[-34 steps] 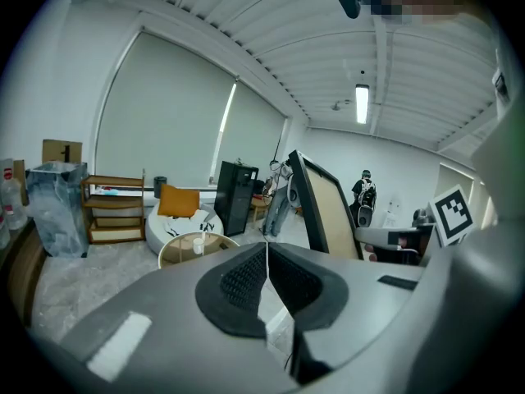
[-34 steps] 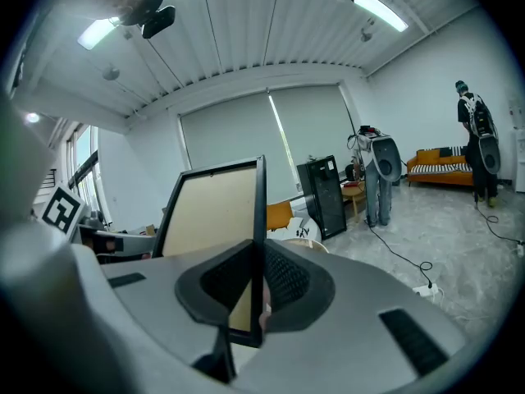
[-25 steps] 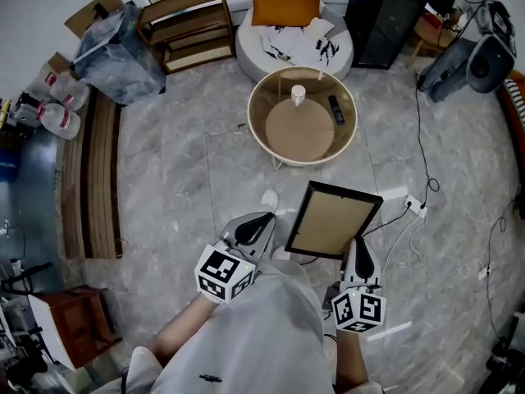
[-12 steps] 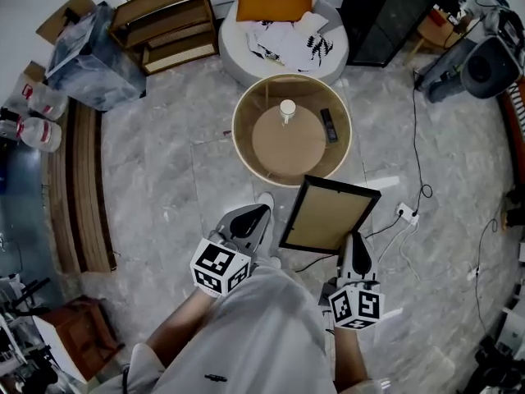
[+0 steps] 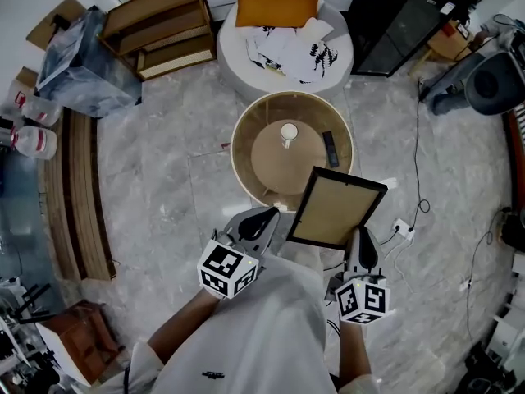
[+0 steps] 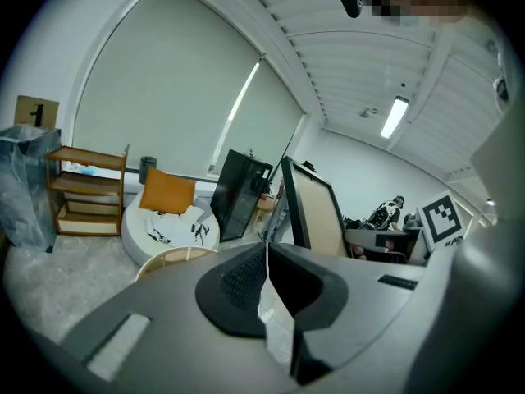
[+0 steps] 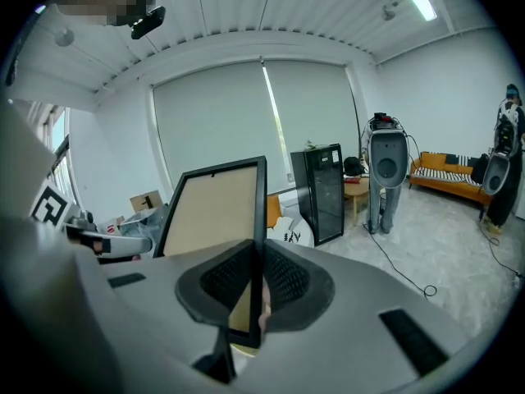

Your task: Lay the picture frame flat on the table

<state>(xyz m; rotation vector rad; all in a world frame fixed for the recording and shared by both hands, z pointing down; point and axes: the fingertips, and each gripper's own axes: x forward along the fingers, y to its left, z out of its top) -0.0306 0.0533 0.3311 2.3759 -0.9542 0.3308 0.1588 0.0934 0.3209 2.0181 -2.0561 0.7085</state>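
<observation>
Right gripper view: right gripper (image 7: 256,259) clamped on picture frame (image 7: 215,208) edge, frame upright ahead. Left gripper (image 6: 267,253) closed, empty, alongside. Risk: thin one-edge grip; frame could pivot, apparently clipping table (image 5: 239,150) rim.

Picture frame (image 5: 336,209) was black-edged, tan backing. Left gripper (image 5: 267,215) and right gripper (image 5: 362,236) were grey, cubes with black-and-white square markers. Cushion (image 5: 276,0) orange. Floor (image 5: 164,162) grey marbled. Round tabletop (image 5: 235,150) cream-rimmed.
</observation>
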